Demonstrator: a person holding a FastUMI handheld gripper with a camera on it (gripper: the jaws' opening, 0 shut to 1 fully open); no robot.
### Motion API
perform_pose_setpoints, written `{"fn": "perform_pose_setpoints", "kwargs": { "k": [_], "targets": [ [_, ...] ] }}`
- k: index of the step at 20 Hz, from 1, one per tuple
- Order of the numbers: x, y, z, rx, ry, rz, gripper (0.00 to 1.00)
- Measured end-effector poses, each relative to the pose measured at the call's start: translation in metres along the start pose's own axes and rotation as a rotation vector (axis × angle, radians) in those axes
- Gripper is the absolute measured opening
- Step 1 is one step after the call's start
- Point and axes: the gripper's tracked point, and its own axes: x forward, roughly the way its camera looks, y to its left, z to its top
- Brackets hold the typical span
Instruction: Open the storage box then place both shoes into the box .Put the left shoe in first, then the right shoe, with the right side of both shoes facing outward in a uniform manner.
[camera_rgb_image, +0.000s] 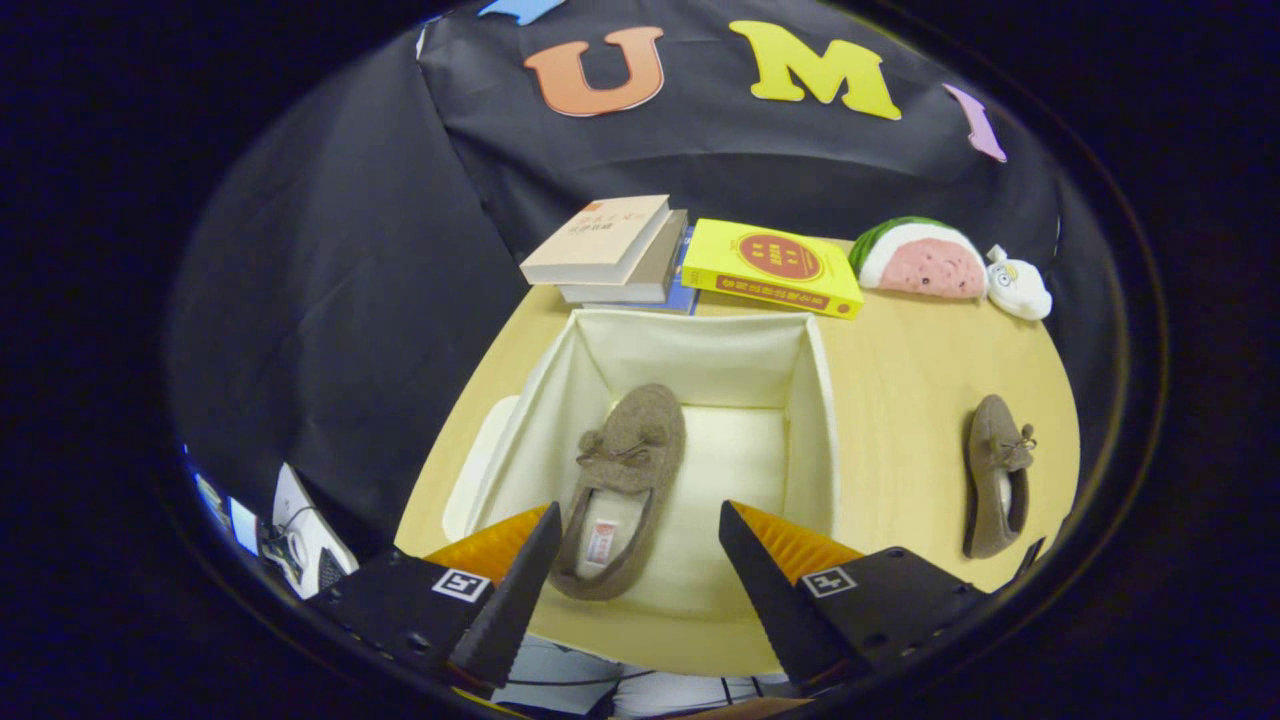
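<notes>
With gripper (635, 545) agape, shoe (620, 490) between

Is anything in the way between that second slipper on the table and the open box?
Nothing visible: bare table lies between the slipper on the table and the box. The gripper hangs open above the slipper in the box.
</notes>
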Motion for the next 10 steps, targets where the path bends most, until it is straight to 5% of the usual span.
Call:
{"fn": "perform_pose_setpoints", "kwargs": {
  "k": [10],
  "targets": [
    [-0.054, -0.127, -0.002, 0.073, -0.082, -0.119, 0.96]
  ]
}}
